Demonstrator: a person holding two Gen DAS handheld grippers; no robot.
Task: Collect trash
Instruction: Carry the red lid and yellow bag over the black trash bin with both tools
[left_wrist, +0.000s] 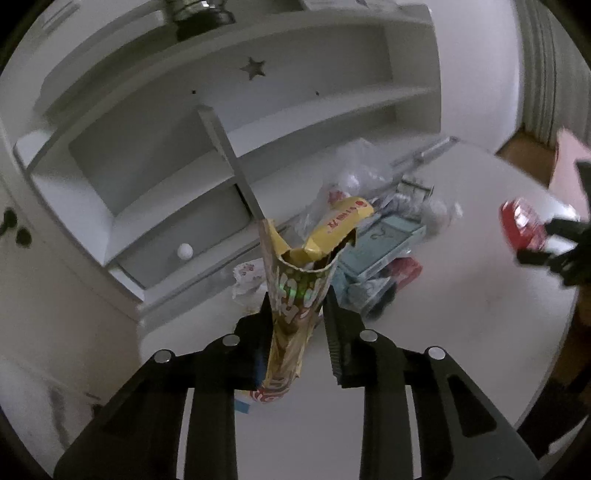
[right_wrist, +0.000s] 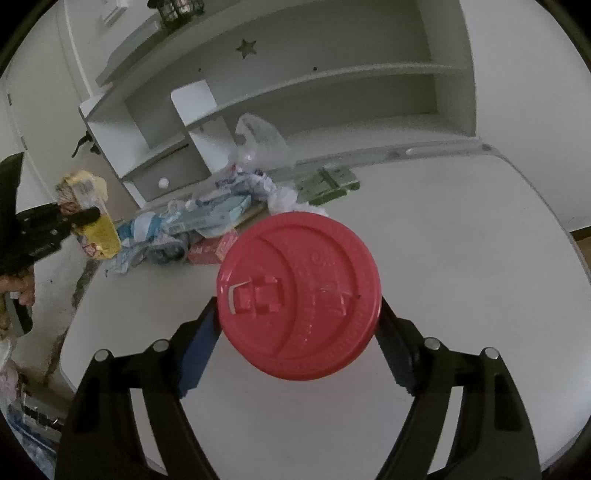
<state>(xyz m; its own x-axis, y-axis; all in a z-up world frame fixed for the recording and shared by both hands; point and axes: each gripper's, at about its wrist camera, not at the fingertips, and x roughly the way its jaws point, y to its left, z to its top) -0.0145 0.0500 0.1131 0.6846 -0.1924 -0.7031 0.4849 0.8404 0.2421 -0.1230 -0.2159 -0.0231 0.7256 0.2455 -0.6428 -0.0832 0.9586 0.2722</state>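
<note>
**A:** What does the left wrist view show?

**B:** The left gripper (left_wrist: 295, 317) is clenched on a yellow snack wrapper (left_wrist: 295, 295), crumpled and standing upright between the jaws, torn mouth up. It is lifted clear of the white table (left_wrist: 461, 295). Beyond it lies a trash pile (left_wrist: 376, 236) of bags, packets and a pale blue box, against a white shelf unit (left_wrist: 221, 122). Far right, the other gripper carries something red.

**A:** And the right wrist view?

**B:** The right gripper (right_wrist: 299, 317) has its jaws spread wide, grasping a cup with a red lid (right_wrist: 299, 291) by its sides; only the lid shows. It hangs above the table's bare middle. At the left edge, a hand (right_wrist: 18, 291) holds the left gripper, wrapper in its jaws.

**A:** Which step is this?

**B:** Both hands look loaded, so I'd judge pickup is done. Next calls for carrying both pieces to a bin, which neither view shows, then returning for the pile.
</note>
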